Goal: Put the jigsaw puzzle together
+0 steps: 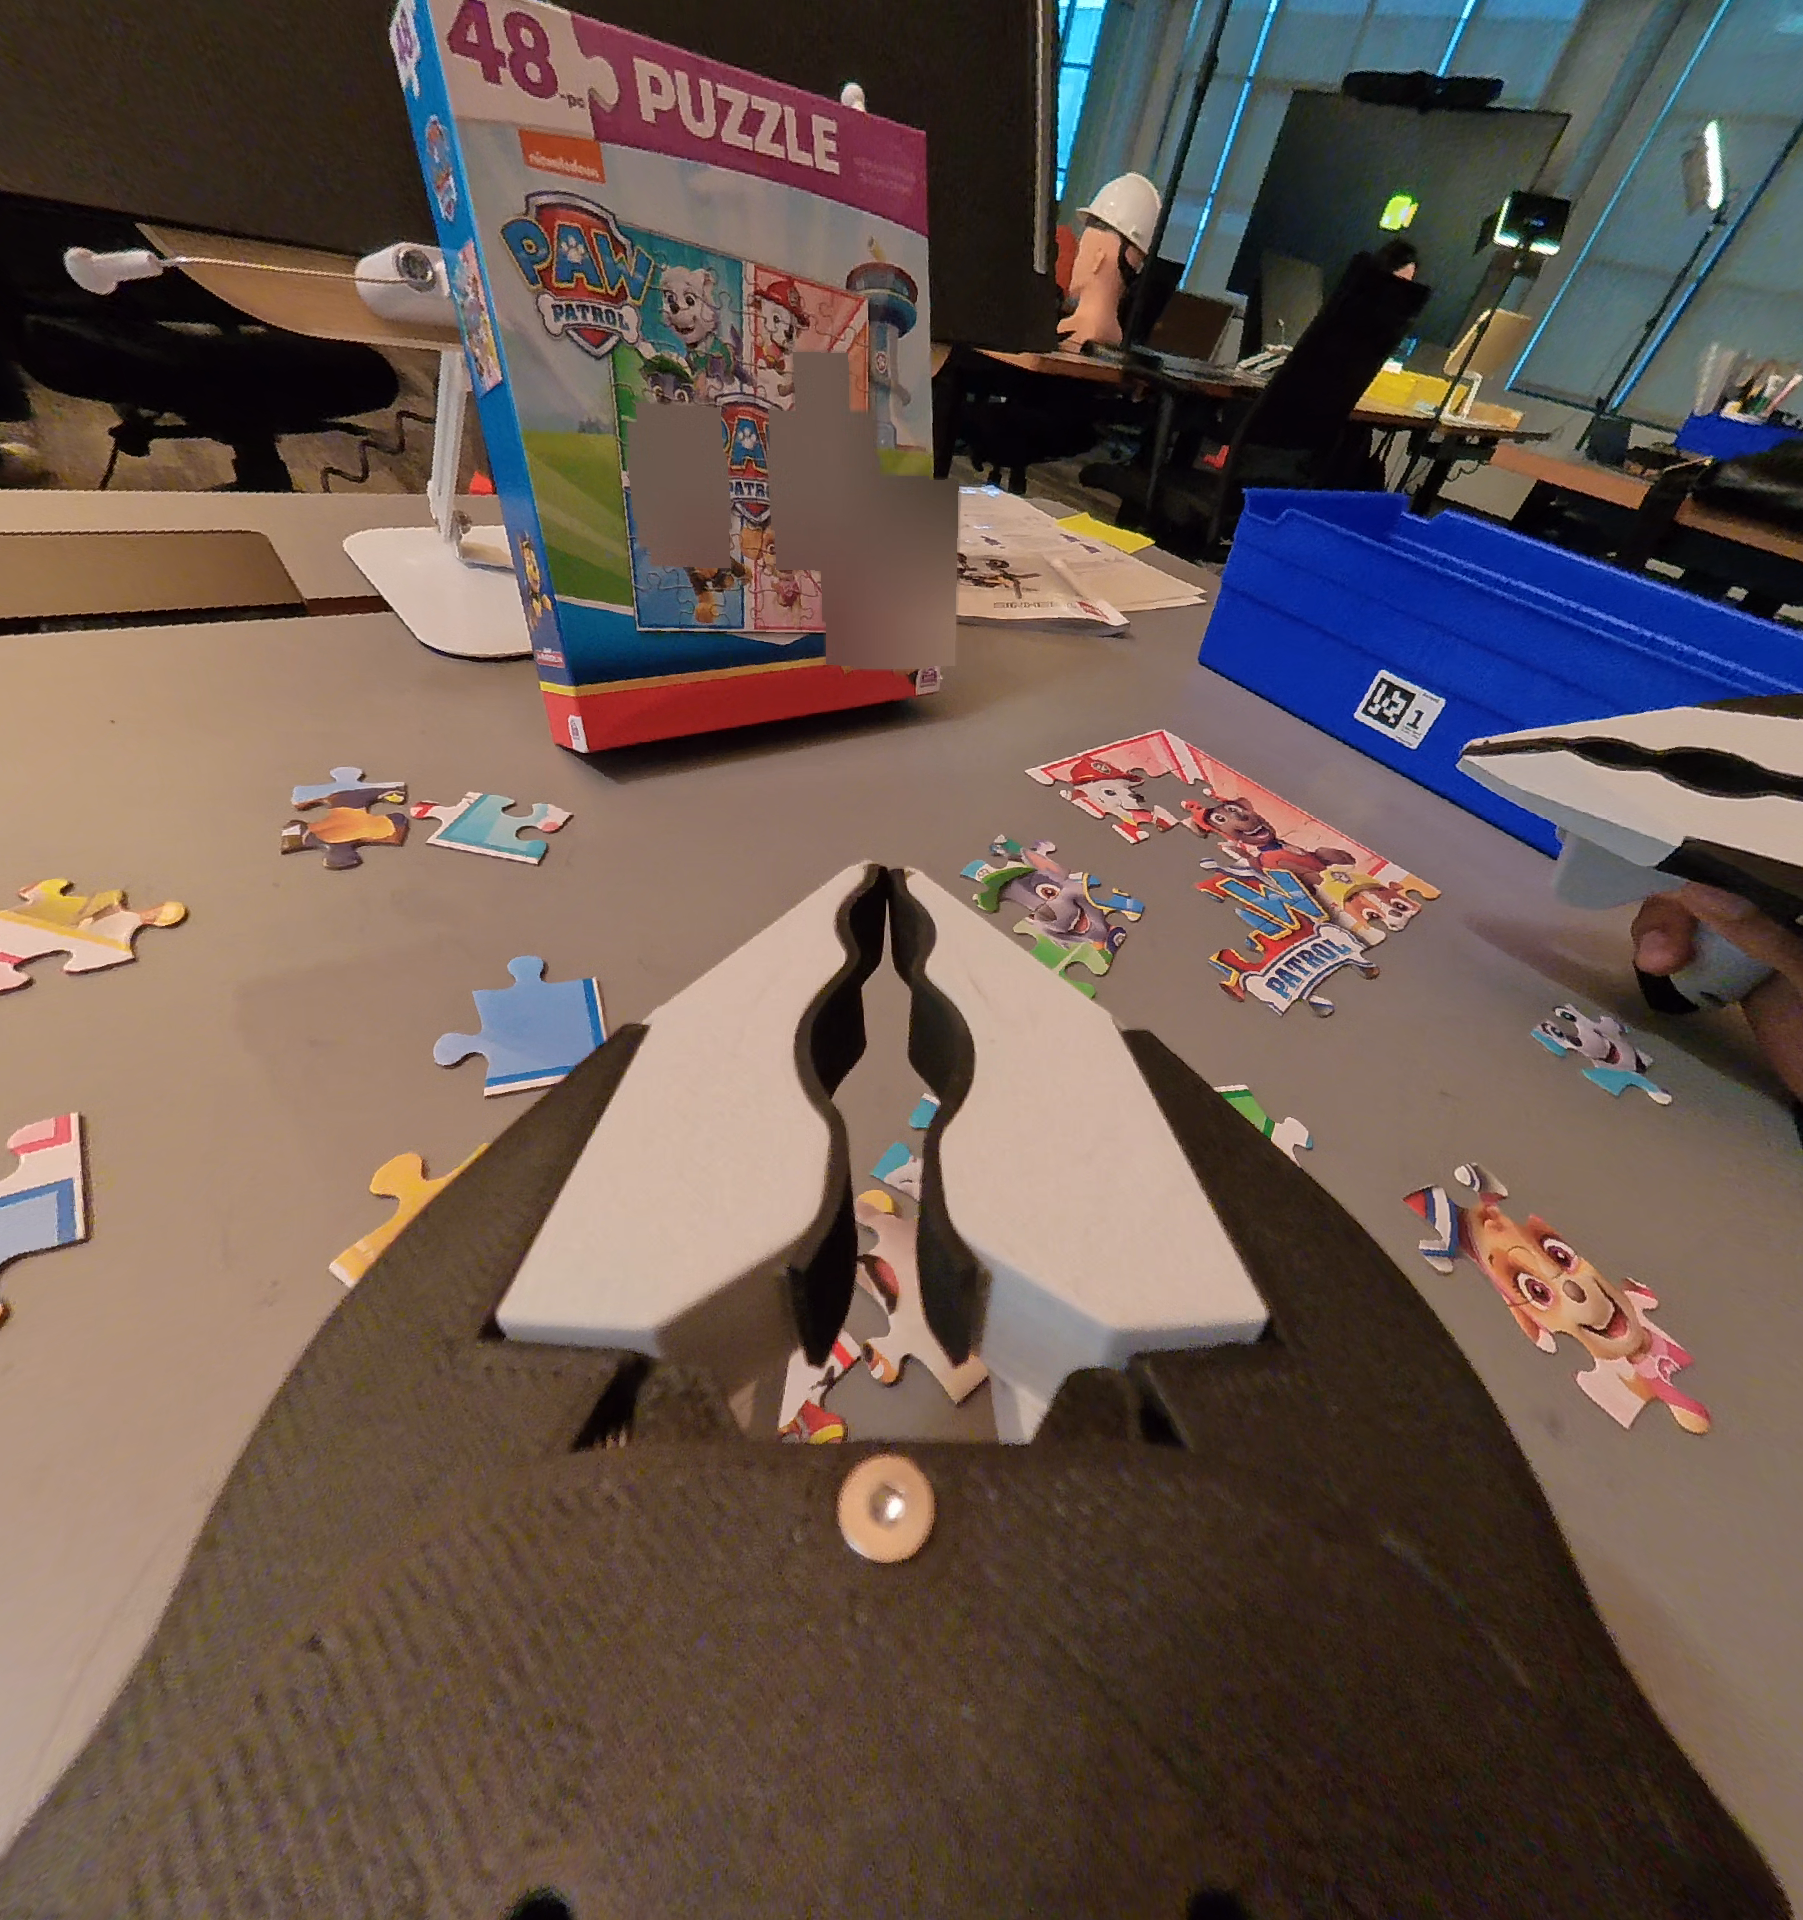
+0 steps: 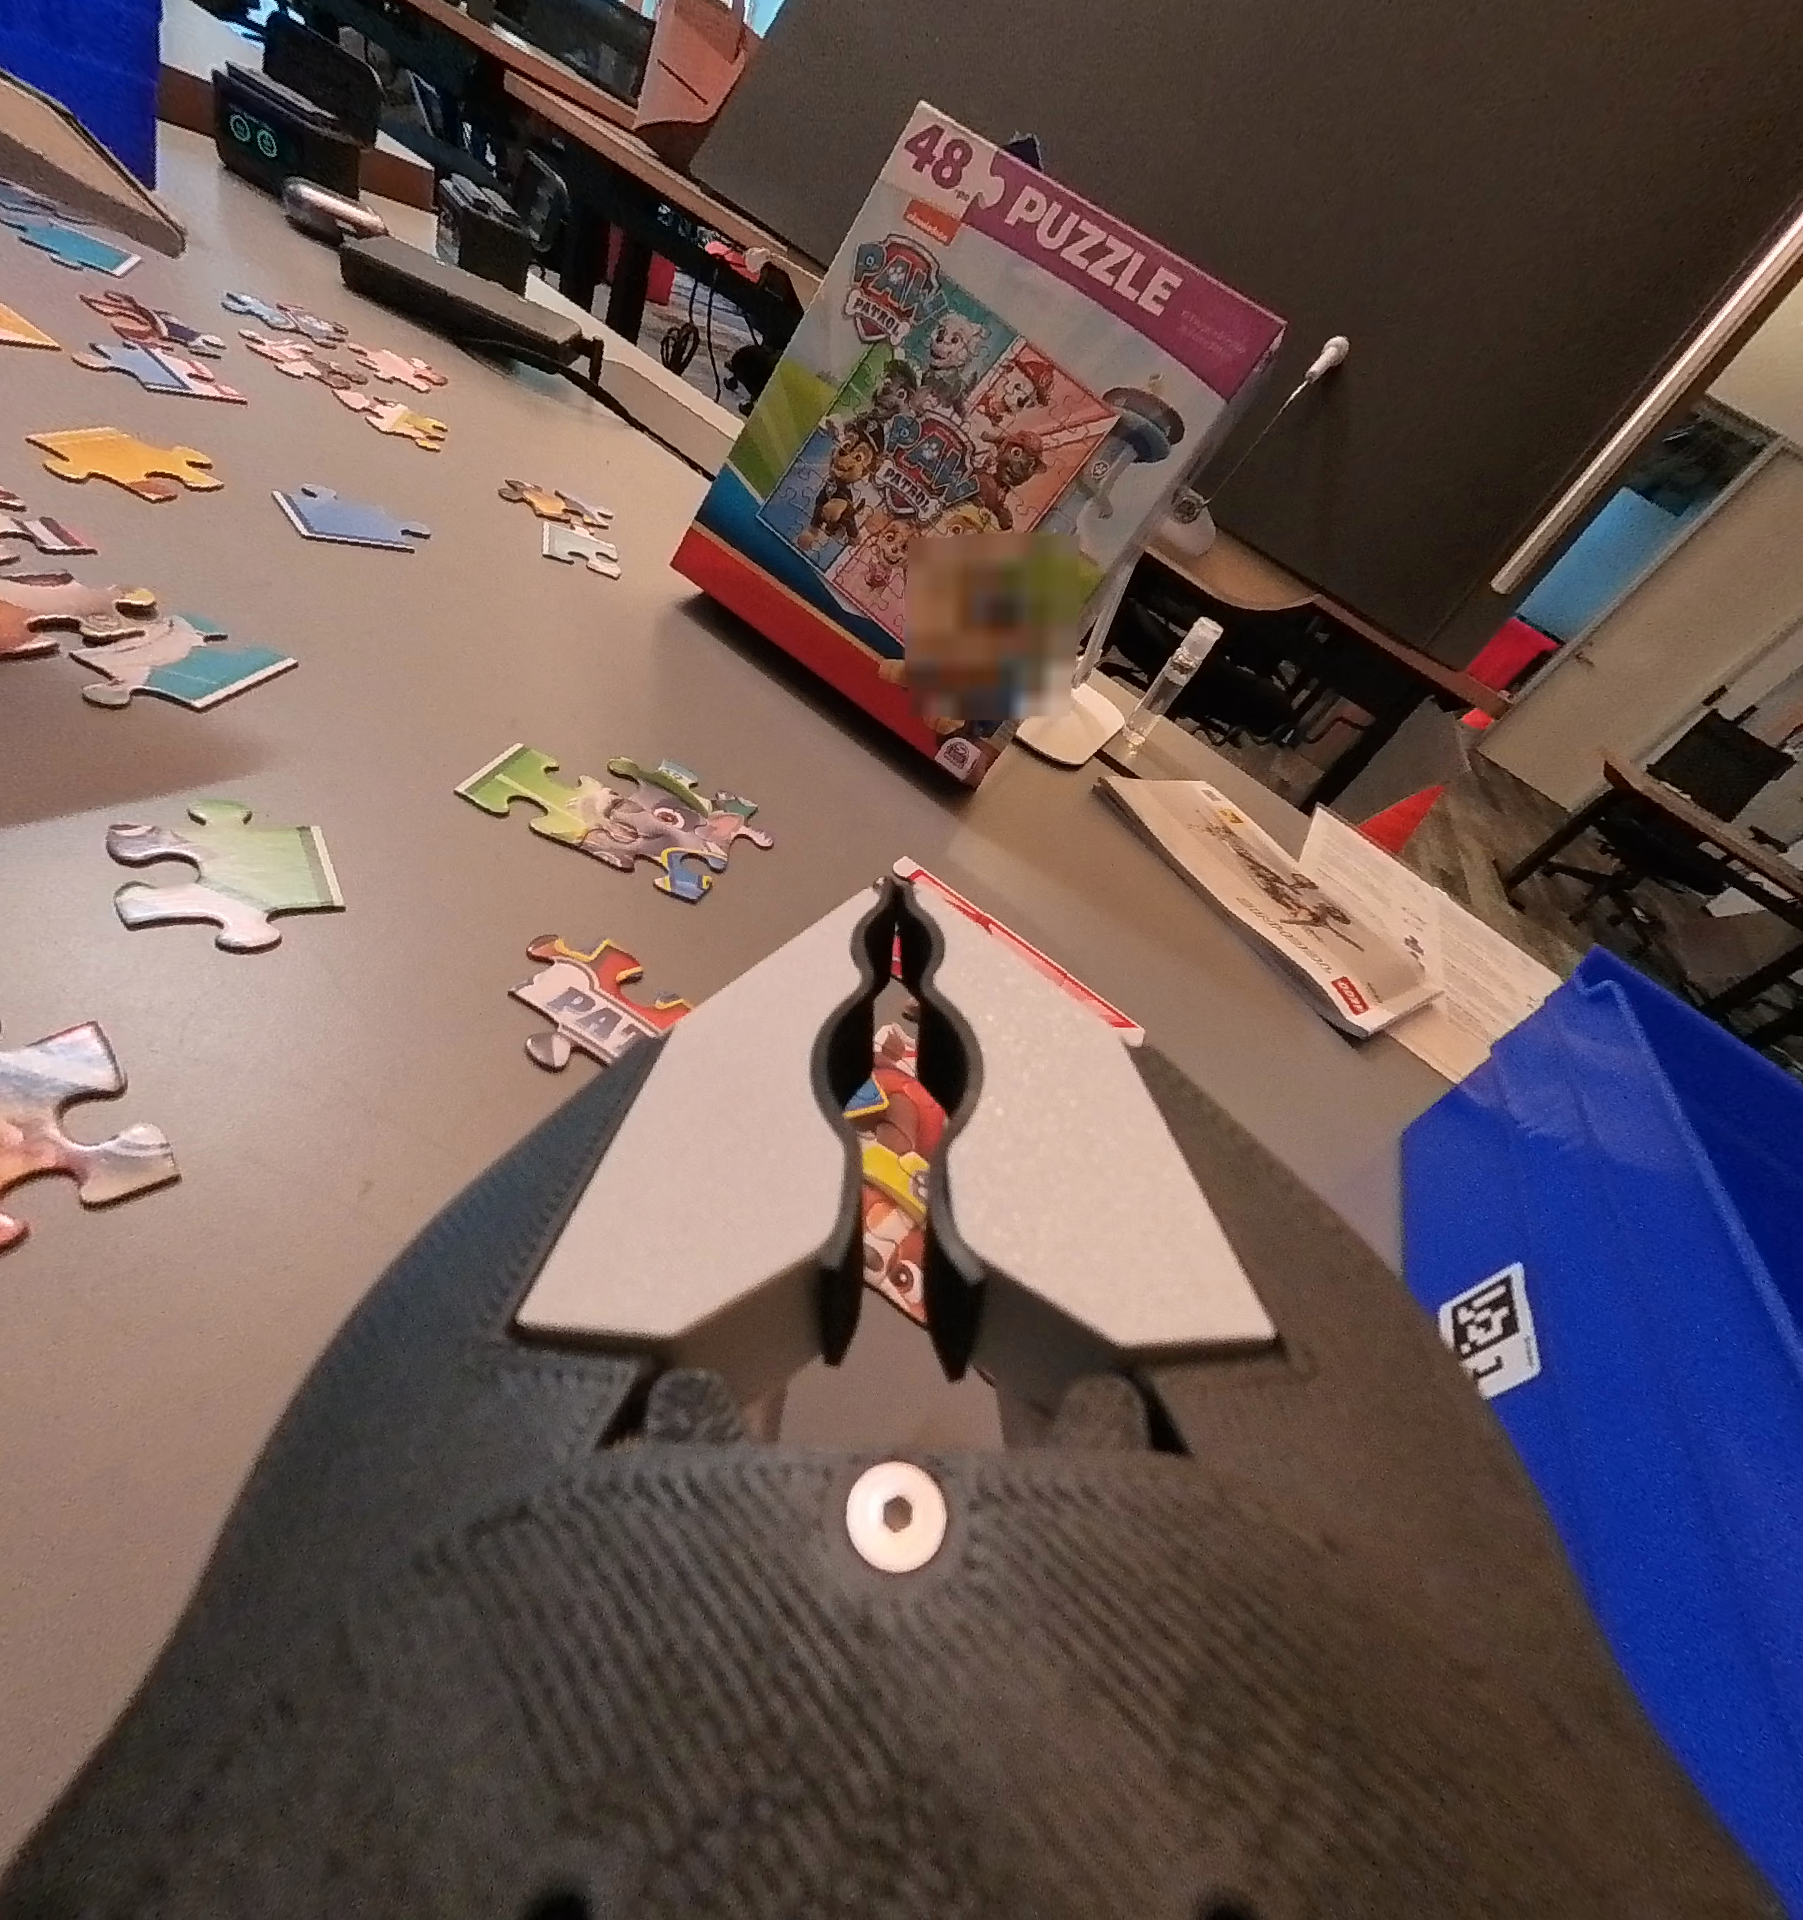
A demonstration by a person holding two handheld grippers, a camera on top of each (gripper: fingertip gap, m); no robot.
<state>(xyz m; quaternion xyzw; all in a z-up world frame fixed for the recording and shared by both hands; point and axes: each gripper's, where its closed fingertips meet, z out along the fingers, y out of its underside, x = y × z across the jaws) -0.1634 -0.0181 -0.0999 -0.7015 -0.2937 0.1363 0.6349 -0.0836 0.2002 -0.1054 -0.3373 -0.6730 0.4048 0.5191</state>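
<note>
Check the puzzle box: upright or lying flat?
Upright. The puzzle box stands on its red bottom edge on the grey table, its picture face toward both cameras, leaning slightly back. Loose puzzle pieces lie flat before it.

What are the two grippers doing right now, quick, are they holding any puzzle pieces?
Left gripper: closed, holding nothing, above the grey table.
Right gripper: closed, holding nothing, over the joined puzzle section.

Blue bin (image 1: 1479, 623), grey table (image 1: 772, 810), multicoloured puzzle pieces (image 1: 1073, 914).
</note>
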